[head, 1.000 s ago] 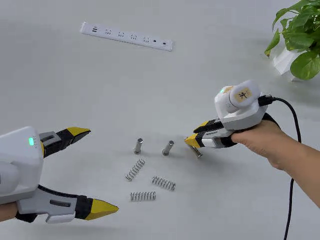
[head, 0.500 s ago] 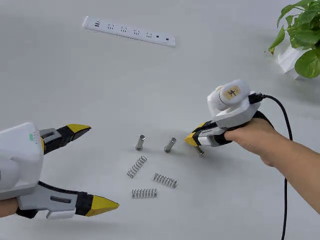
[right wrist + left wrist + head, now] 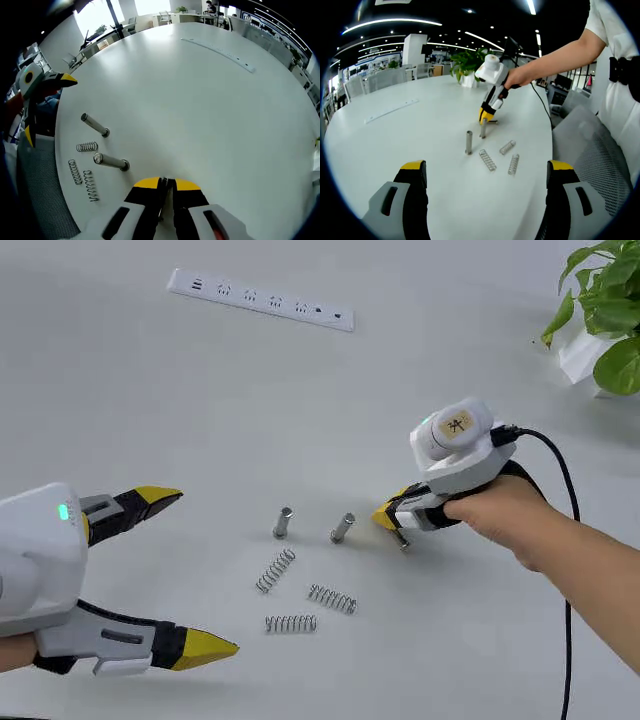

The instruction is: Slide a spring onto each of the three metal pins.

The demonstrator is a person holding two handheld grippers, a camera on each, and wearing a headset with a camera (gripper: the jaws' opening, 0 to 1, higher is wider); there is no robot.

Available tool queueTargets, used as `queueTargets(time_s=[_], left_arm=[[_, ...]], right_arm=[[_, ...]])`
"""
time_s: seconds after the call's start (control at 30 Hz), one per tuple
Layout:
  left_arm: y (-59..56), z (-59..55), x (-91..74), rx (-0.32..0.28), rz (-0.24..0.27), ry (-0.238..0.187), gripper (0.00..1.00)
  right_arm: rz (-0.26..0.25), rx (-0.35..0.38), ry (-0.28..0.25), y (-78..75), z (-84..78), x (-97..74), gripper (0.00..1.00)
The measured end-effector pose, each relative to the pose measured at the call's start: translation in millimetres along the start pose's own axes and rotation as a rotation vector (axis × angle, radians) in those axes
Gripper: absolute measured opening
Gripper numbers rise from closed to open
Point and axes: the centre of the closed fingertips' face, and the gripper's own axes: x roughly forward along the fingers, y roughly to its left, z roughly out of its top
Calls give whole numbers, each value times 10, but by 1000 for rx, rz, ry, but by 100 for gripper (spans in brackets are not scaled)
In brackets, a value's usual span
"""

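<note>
Across the whole head view, the pale grey bench is carrying everything.

- Upper right corner: a leafy plant in a white pot is sitting near the bench edge.
- Lower left of the head view: the left claw is hovering above the bench. Its yellow-tipped jaws are spread wide and gripping nothing. In its own view they are rising at the bottom corners, well short of the parts.
- Right of centre: a hand is holding the right claw, with a black cable trailing off toward the lower right. The jaws are pressed together and pinching the third pin. That pin is slanting down out of the tips toward the bench; I cannot tell whether it is touching.
- Upper left, along the top: a white power strip is lying flat, well apart from the work.
- Centre, just left of the right claw: the left pin and the middle pin are standing apart from each other. In the left gripper view both are looking upright.
- Below the pins, three springs are lying flat and apart, none on a pin:
  - the slanted spring is under the left pin;
  - the right spring is under the middle pin;
  - the bottom spring is lowest in the frame.
</note>
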Motion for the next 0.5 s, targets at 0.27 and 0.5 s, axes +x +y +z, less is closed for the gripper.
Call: queueTargets(time_s=[0.27, 0.5], left_arm=[[-9, 4, 5, 2, -1, 1, 99], [-16, 5, 1, 4, -2, 1, 99]], right_arm=[[-3, 12, 6, 12, -14, 2, 5], [-7, 7, 5, 28, -31, -4, 5]])
